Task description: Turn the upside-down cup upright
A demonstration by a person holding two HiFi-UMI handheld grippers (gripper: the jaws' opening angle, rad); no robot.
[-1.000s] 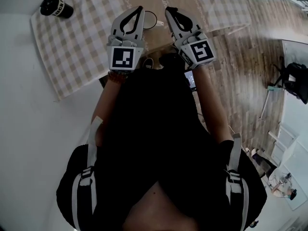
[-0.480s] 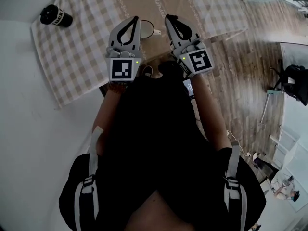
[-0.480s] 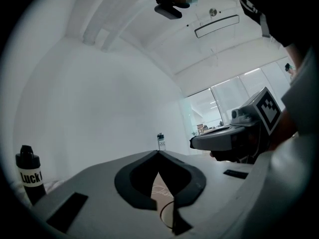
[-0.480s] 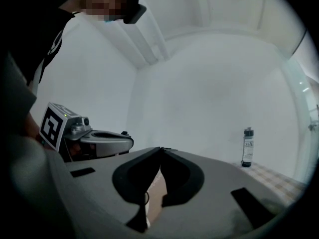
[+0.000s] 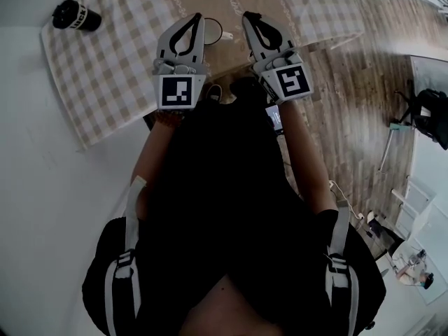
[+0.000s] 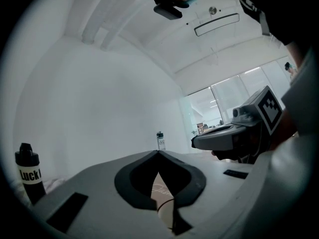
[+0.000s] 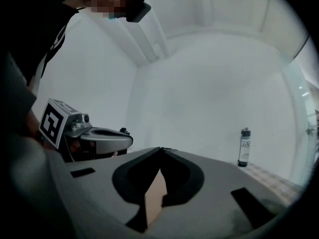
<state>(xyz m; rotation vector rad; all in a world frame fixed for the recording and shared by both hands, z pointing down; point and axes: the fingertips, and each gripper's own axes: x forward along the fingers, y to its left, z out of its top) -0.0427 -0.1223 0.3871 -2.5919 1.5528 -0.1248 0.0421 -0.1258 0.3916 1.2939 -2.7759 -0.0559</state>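
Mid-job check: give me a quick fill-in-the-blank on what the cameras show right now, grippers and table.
1. The left gripper and the right gripper both have their jaws ___, with nothing held.
2. In the head view, the white cup shows ___ the two grippers' tips.
3. The black bottle stands on the checked cloth, to the ___ of the cup in the head view.

Missing words: shut; between; left

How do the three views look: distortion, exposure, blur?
Head view: heavy fisheye, dim, dark torso fills the centre; cloth sharp. Left gripper view: round black vignette, blown-out windows. Right gripper view: same vignette, flat white wall, bottle slightly soft.
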